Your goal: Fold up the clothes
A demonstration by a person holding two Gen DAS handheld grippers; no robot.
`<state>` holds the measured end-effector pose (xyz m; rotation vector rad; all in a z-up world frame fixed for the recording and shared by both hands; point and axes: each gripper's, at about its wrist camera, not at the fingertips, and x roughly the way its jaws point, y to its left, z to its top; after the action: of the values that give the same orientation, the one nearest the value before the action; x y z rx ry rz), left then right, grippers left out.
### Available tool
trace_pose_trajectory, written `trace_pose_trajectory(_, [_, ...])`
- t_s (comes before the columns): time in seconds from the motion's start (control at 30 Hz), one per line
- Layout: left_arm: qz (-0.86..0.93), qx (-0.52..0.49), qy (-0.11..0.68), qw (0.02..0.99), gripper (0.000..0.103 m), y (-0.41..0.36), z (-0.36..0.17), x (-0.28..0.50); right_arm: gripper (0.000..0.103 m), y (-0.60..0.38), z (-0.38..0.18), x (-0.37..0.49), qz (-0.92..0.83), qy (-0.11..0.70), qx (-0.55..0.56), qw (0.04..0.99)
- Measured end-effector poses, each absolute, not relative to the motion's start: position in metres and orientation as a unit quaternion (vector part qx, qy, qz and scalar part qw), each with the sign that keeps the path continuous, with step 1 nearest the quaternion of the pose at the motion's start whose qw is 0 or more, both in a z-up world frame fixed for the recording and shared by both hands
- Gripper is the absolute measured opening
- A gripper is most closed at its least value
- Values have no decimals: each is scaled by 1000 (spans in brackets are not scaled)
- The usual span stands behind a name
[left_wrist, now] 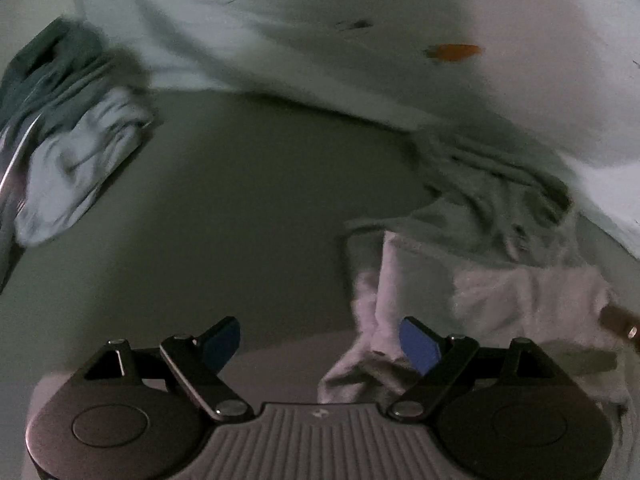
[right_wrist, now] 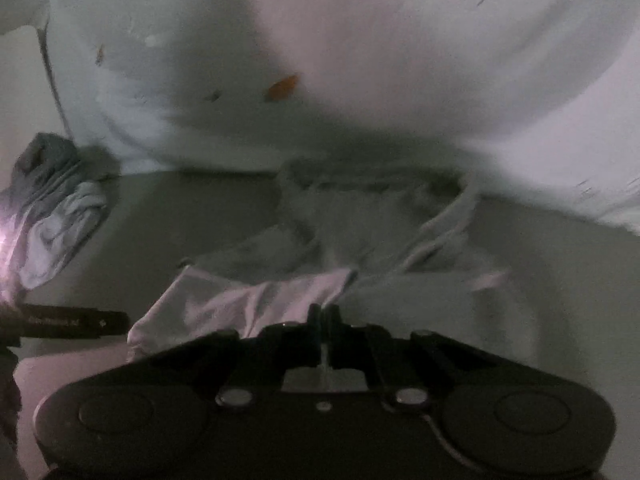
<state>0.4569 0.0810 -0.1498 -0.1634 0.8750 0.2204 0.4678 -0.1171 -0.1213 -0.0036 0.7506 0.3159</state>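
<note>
Nearest us, our left gripper [left_wrist: 320, 344] stood spread and empty over the dull grey-green surface [left_wrist: 248, 208]. Our right gripper [right_wrist: 324, 312] was clenched at the pale crumpled cloth's [right_wrist: 240, 304] edge, mid-surface. A bunched grey garment [left_wrist: 68, 128] lay by the surface's far left edge, below the scuffed white wall [right_wrist: 360, 60].

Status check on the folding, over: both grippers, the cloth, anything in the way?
Left gripper open, empty, beside white cloth. Right gripper shut on that cloth's edge. Crumpled grey garment lies just beyond; bundled clothes off to the left, clear.
</note>
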Motion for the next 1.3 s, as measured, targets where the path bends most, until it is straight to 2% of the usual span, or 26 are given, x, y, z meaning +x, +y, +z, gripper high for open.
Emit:
trace_pose_trajectory(0.13, [83, -25, 423, 902, 91, 54, -153, 475, 2, -134, -132, 467, 109, 372, -51, 920])
trace_pose_trajectory(0.27, [73, 10, 429, 901, 91, 35, -159, 491, 10, -148, -151, 473, 62, 407, -59, 909])
trace_pose_trajectory(0.3, [72, 15, 427, 901, 91, 33, -159, 493, 16, -151, -152, 472, 56, 407, -60, 910])
trace_pose_trajectory(0.33, [70, 20, 426, 902, 91, 31, -159, 494, 36, -153, -154, 471, 50, 406, -61, 910])
trace_pose_trajectory(0.37, [70, 25, 425, 902, 93, 29, -161, 495, 51, -153, -154, 469, 46, 403, -63, 912])
trace_pose_trajectory(0.47, [90, 36, 434, 896, 96, 31, -174, 500, 51, -155, -164, 466, 52, 412, -67, 907])
trace_pose_trajectory(0.57, [113, 5, 452, 885, 100, 46, -188, 505, 54, -154, -182, 463, 54, 431, -78, 897])
trace_pose_trajectory(0.77, [84, -42, 431, 898, 99, 53, -169, 513, 70, -156, -188, 467, 50, 429, -81, 898])
trace_pose_trajectory(0.97, [109, 24, 443, 890, 100, 38, -190, 546, 83, -165, -192, 474, 48, 436, -59, 897])
trace_pose_trajectory(1.0, [122, 12, 452, 884, 103, 45, -197, 550, 85, -167, -193, 476, 48, 438, -56, 896])
trace_pose_trajectory(1.13, [124, -97, 478, 864, 103, 74, -202, 560, 100, -181, -197, 485, 52, 459, -21, 887])
trace_pose_trajectory(1.2, [122, -107, 483, 861, 103, 78, -193, 565, 100, -190, -194, 492, 58, 472, 0, 880])
trace_pose_trajectory(1.3, [97, -109, 446, 883, 103, 83, -167, 575, 100, -199, -182, 509, 63, 465, 14, 883])
